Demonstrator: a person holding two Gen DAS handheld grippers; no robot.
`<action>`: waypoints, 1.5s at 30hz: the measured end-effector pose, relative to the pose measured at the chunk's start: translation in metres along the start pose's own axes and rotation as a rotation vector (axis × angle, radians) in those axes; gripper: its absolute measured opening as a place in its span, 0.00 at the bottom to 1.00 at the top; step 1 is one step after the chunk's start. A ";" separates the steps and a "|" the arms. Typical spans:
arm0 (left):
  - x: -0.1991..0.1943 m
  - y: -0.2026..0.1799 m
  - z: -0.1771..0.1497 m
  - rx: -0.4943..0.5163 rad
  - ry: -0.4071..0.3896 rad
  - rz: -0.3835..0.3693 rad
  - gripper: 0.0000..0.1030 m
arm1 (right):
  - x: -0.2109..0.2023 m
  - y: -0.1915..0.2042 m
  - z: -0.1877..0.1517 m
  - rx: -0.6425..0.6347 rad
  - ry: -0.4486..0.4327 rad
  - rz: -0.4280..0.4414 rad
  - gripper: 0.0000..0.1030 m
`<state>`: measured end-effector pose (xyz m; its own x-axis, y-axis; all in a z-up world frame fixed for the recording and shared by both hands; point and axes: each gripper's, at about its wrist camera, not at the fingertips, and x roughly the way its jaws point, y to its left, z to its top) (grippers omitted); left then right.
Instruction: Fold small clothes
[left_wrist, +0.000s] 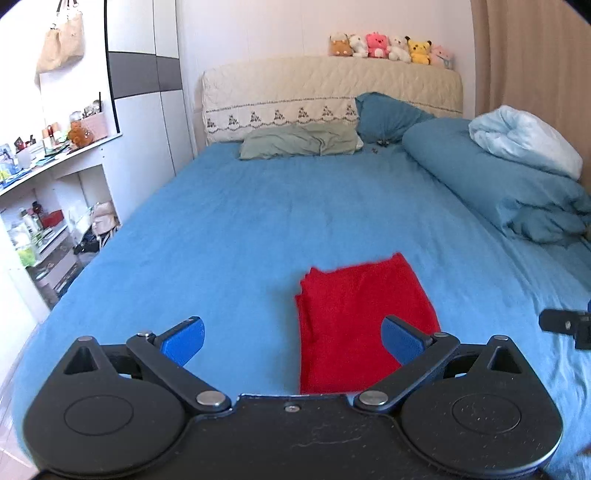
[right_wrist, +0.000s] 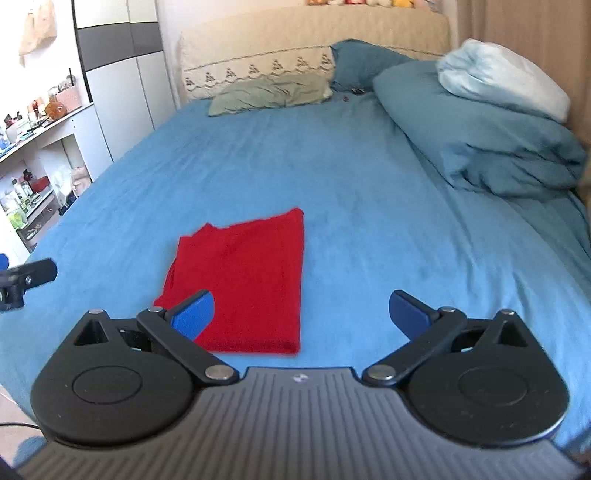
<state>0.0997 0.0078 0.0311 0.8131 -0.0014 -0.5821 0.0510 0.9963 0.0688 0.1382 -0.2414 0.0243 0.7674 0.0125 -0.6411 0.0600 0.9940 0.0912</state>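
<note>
The left gripper (left_wrist: 293, 338) hangs above the bed with its blue-padded fingers (left_wrist: 184, 341) spread wide apart and nothing between them. Just ahead of it and a little toward its right finger lies the folded red knit garment (left_wrist: 360, 321), flat on the blue bed sheet (left_wrist: 240, 221). The right gripper (right_wrist: 301, 319) hovers beside it, also spread wide and empty; from there the red garment sits ahead and toward its left finger. Well beyond both grippers, a grey-green pillow (left_wrist: 299, 140) rests against the cream quilted headboard (left_wrist: 332, 85), and a rolled blue duvet (right_wrist: 480, 136) lies far off to the right.
</note>
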 end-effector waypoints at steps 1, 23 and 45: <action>-0.006 -0.001 -0.006 -0.006 0.006 0.001 1.00 | -0.010 0.002 -0.006 0.002 0.003 -0.004 1.00; -0.062 0.009 -0.069 -0.035 0.018 0.014 1.00 | -0.072 0.028 -0.091 -0.041 0.075 -0.063 1.00; -0.074 0.012 -0.071 -0.007 -0.013 0.003 1.00 | -0.079 0.027 -0.089 -0.047 0.056 -0.060 1.00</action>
<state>-0.0007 0.0263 0.0173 0.8208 0.0005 -0.5713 0.0446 0.9969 0.0649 0.0224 -0.2059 0.0090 0.7262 -0.0420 -0.6862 0.0737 0.9971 0.0169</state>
